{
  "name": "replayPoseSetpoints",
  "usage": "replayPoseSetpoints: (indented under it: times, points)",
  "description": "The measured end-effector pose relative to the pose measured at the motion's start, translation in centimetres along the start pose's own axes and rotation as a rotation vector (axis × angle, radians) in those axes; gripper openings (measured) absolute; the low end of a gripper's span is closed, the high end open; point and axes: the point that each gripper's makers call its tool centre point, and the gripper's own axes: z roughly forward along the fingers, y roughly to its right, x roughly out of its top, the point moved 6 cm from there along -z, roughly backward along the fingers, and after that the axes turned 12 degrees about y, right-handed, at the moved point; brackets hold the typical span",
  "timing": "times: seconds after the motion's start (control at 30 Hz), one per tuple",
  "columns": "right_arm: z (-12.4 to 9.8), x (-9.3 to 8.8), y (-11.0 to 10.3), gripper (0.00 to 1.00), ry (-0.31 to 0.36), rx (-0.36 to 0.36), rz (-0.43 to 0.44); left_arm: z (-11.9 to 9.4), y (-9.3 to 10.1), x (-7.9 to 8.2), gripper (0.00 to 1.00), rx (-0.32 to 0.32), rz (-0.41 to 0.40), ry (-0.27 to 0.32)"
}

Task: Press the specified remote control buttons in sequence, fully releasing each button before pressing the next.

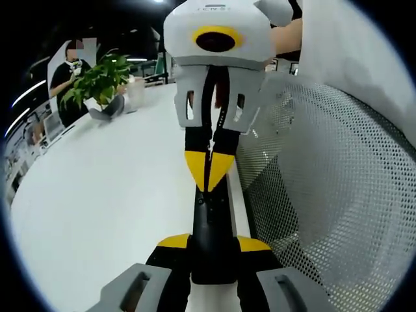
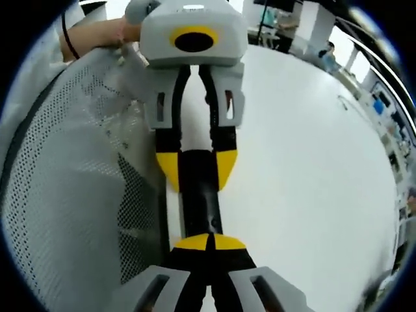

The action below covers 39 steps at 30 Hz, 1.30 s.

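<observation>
A slim black remote control (image 1: pixel 212 224) is held above the white table (image 1: pixel 110 195), clamped across its width by my left gripper (image 1: pixel 212 244). My right gripper (image 1: pixel 208 170) comes in from the far side with its yellow tips pinched together, and their point rests on the remote's top face. In the right gripper view, my right gripper (image 2: pixel 211 242) has both tips meeting on the near end of the remote (image 2: pixel 198 195). My left gripper (image 2: pixel 196 166) grips the remote's sides further along. The buttons are too dark to make out.
A white perforated mesh basket (image 1: pixel 325 195) stands close beside the remote, also seen as the mesh basket (image 2: pixel 71 195). A potted green plant (image 1: pixel 97 81) sits at the table's far side with a person behind it. A hand (image 2: pixel 97 32) holds the left gripper.
</observation>
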Motion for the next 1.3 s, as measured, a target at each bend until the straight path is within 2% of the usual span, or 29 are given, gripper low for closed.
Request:
replayPoseSetpoints:
  times: [0.03,0.13,0.2,0.3,0.4,0.43,0.53,0.7,1.1,1.17,1.3]
  points:
    - [0.0,0.0,0.0,0.00,-0.023,-0.007,-0.049,0.0,0.0,0.0,0.24,0.000,0.000,0.000]
    - [0.2,0.1,-0.3,0.00,-0.038,-0.023,-0.048,0.0,0.0,0.0,0.24,0.000,0.000,0.000]
    - [-0.1,-0.1,-0.2,0.00,-0.018,-0.029,-0.044,0.0,0.0,0.0,0.24,0.001,0.000,0.000]
    - [-0.3,-0.6,0.1,0.00,0.090,-0.040,0.081,0.0,0.1,0.0,0.24,0.003,0.004,0.001]
    - [-0.6,-0.8,0.1,0.00,0.146,-0.058,0.200,0.0,0.1,0.0,0.24,0.003,0.002,0.001]
    - [-0.6,-1.0,0.1,0.00,0.165,-0.064,0.206,0.0,0.1,0.0,0.24,0.003,0.002,0.002]
    - [-0.7,-1.1,-0.3,0.00,0.175,-0.055,0.134,0.0,0.1,0.0,0.24,0.003,0.004,0.001]
    - [-0.8,-1.2,-0.6,0.00,0.156,-0.037,0.079,0.0,0.1,0.0,0.24,0.004,0.002,0.002]
    - [-1.0,-1.6,-0.7,0.00,0.123,-0.012,0.049,-0.1,0.0,0.0,0.24,0.005,0.001,0.004]
    - [-0.9,-1.5,-0.7,0.00,0.106,-0.002,0.022,0.0,0.0,0.0,0.24,0.005,0.001,0.004]
    - [-0.7,-1.2,-0.5,0.00,0.068,0.008,0.026,0.0,0.0,0.1,0.24,0.009,-0.016,0.001]
